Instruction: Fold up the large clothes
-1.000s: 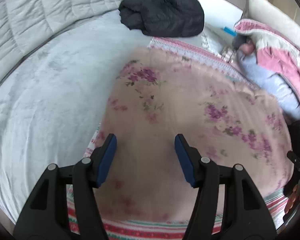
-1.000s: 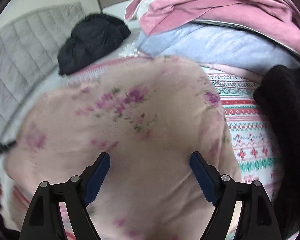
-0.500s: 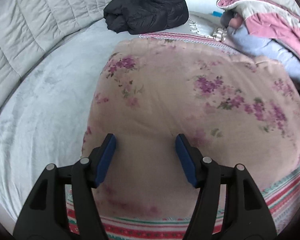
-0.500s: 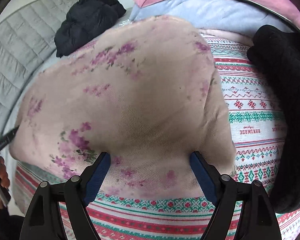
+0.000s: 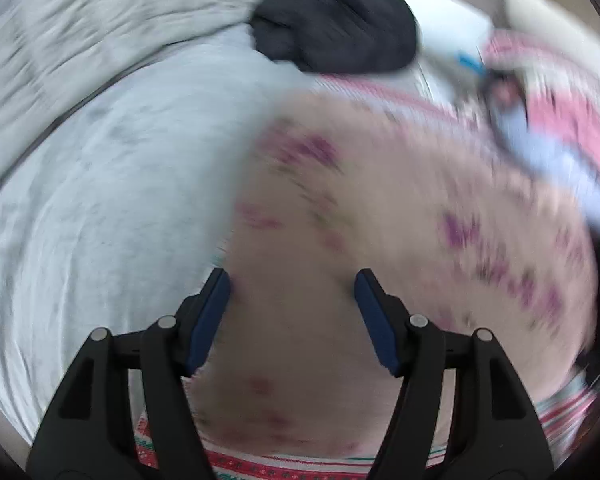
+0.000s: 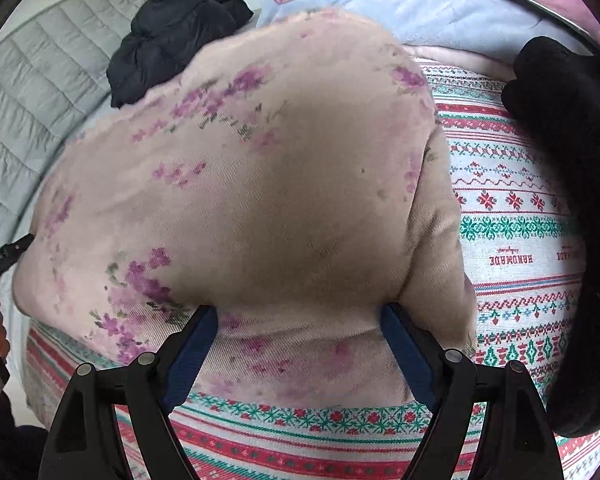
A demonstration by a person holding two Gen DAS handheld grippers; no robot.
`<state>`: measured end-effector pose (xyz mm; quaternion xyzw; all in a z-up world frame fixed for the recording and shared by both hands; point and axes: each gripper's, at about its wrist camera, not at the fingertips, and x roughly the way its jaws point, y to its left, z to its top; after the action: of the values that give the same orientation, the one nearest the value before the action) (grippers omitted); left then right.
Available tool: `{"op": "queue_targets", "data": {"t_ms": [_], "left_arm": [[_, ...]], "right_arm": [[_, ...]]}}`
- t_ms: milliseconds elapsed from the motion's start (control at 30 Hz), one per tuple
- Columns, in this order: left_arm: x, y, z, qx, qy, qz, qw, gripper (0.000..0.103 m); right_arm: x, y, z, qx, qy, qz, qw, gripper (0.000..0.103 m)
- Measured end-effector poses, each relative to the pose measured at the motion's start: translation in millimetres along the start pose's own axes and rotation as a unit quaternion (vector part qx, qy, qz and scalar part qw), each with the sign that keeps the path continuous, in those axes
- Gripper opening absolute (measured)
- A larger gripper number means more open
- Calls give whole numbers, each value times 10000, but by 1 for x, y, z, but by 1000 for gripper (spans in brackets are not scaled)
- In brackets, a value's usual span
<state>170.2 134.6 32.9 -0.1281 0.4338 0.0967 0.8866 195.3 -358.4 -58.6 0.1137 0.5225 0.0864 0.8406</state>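
Hovering with jaws spread and empty, the left tongs (image 5: 292, 316), just opening wider, and right tongs (image 6: 298, 352) straddled a folded pink floral garment (image 6: 260, 200) on the bed's patterned blanket (image 6: 512, 216), apparently between folds; regripping an edge likely came next.

1. Pink floral garment (image 6: 284, 184): soft, fuzzy fabric, pale pink with purple flower sprigs and green leaves.
2. State: folded into a thick, puffy, rounded block; right edge shows stacked layers.
3. Pose: lying flat, top surface domed.
4. Location: on the striped patterned blanket (image 6: 512, 216); left-wrist view of the garment (image 5: 380, 216) is motion-blurred.
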Motion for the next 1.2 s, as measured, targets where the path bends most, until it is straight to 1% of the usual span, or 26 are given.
{"op": "queue_targets", "data": {"t_ms": [33,67,100,167,200,233,267,300,333,367,433,500,567,600,667,733,767,800,833,900,933,1000,1067,1167,1200], "left_arm": [[-3,10,2,-198,-44,-35,9998,67],[-3,25,3,-451,-10,-37,9990,67],[1,33,3,-580,90,-72,9982,67],[19,44,-2,-788,571,-418,9944,66],[25,46,-4,-864,709,-519,9924,66],[29,49,-7,-968,763,-592,9906,61],[30,49,-9,-1026,753,-699,9894,45],[30,47,-9,-1063,730,-924,9873,32],[28,45,-10,-1072,702,-1000,9867,19],[24,41,-8,-1031,593,-877,9890,14],[23,37,-6,-995,520,-791,9905,10],[24,35,-2,-1124,427,-804,9895,8],[19,28,5,-997,173,-767,9919,7],[12,22,9,-871,-32,-762,9933,7],[-2,17,16,-743,-321,-723,9941,7],[-7,21,25,-767,-436,-800,9929,7],[-5,21,27,-729,-418,-714,9939,7],[4,21,26,-659,-287,-536,9960,7],[15,20,24,-593,-97,-388,9974,7],[47,14,14,-391,412,-19,9984,8],[57,9,8,-237,520,158,9982,8],[55,-2,8,-18,367,376,9986,8],[46,0,12,-107,318,345,9988,9],[37,12,17,-432,403,167,9981,12],[31,16,18,-565,378,106,9976,13]], "right_arm": [[-3,-2,1,51,-9,65,10000,86],[-5,-6,3,153,-19,152,9998,86],[-5,-8,4,260,-18,223,9994,86],[-5,-11,7,355,8,262,9990,86],[-5,-9,8,346,15,229,9991,86],[-7,-8,9,328,-12,194,9993,86],[-7,-6,10,320,-27,179,9993,86],[-8,-4,10,301,-41,146,9994,86],[-8,-3,10,276,-48,114,9995,86],[-7,-2,10,252,-47,93,9996,86],[-6,-2,9,228,-42,90,9997,86],[-5,-2,9,223,-52,87,9997,86],[-5,1,7,187,-56,48,9998,86],[-5,3,6,173,-63,27,9998,86],[-6,5,4,195,-82,27,9998,86],[-8,5,4,227,-128,54,9996,86],[-8,5,3,220,-136,56,9996,86],[-7,6,3,199,-135,45,9997,86],[-5,7,3,181,-120,23,9998,87],[-1,11,1,81,-71,-67,9999,90],[0,14,1,2,-60,-121,9999,90],[-1,15,1,-10,-66,-147,9999,90],[-2,14,1,19,-64,-111,9999,90],[-7,11,3,39,-141,-63,9999,90],[-9,11,4,18,-174,-98,9998,90]]}}
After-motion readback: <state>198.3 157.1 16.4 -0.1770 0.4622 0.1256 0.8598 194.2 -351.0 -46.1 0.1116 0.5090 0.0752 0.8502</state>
